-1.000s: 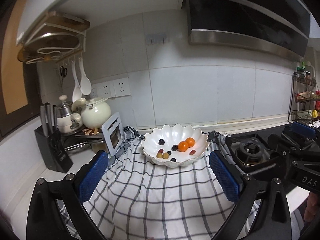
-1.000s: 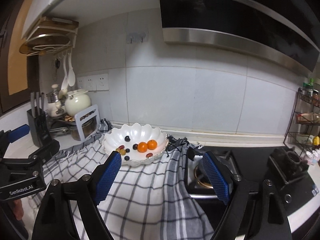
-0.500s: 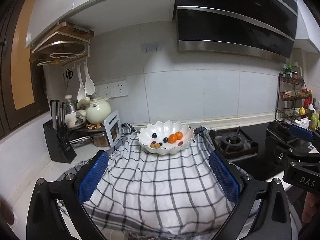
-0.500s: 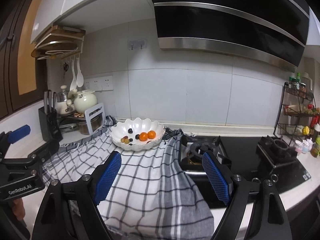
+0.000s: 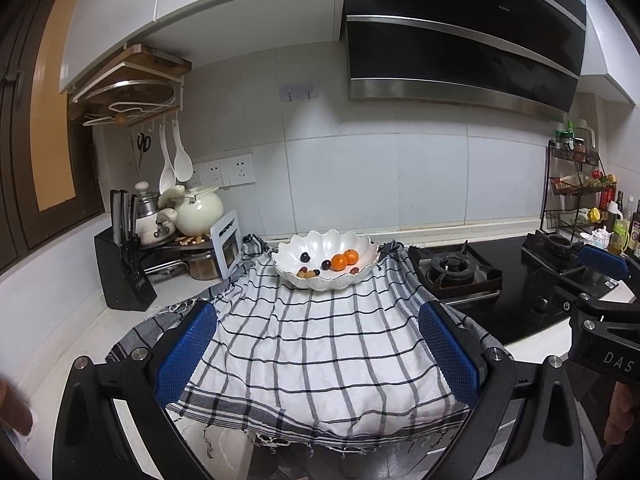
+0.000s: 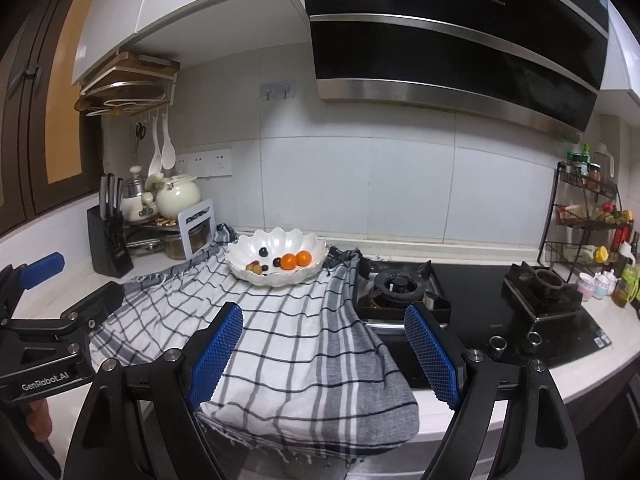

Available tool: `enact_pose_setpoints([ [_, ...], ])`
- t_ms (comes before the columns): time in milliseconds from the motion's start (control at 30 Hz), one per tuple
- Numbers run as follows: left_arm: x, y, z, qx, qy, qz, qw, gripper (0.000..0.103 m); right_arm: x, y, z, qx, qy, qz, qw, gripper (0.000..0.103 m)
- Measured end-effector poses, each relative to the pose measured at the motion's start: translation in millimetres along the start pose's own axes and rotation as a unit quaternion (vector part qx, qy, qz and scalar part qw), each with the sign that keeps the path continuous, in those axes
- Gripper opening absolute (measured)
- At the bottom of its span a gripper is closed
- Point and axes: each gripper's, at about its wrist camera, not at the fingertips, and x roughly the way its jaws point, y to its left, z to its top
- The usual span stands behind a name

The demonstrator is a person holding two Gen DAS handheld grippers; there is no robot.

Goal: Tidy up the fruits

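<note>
A white scalloped bowl [image 5: 360, 246] stands at the back of a checked cloth [image 5: 320, 340] on the counter. In it lie two oranges [image 5: 345, 260], dark grapes [image 5: 305, 257] and a few small brownish and red fruits [image 5: 307, 274]. The bowl also shows in the right wrist view [image 6: 280, 242], with the oranges [image 6: 295, 260] inside. My left gripper [image 5: 320, 354] is open and empty, well back from the bowl over the cloth's front edge. My right gripper [image 6: 322, 354] is open and empty, also far from the bowl.
A gas hob [image 6: 404, 290] sits right of the cloth, with a second burner [image 6: 546, 284] further right. A knife block [image 5: 122, 276], pots and a kettle [image 5: 198, 210] stand at the left. A spice rack [image 6: 588, 224] stands at the far right.
Both grippers have pulled back and up from the bowl. The bowl now looks smaller and farther, and the cloth's front edge has come into view. Both stay open.
</note>
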Motion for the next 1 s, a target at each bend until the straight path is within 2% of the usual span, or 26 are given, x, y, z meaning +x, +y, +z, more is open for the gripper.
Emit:
enact_pose_setpoints([
  [1000,-21,3,-3,-0.004,-0.010,-0.001,0.9999,0.103,-16,0,-8,0.003,0.000,0.010,1.000,0.084],
])
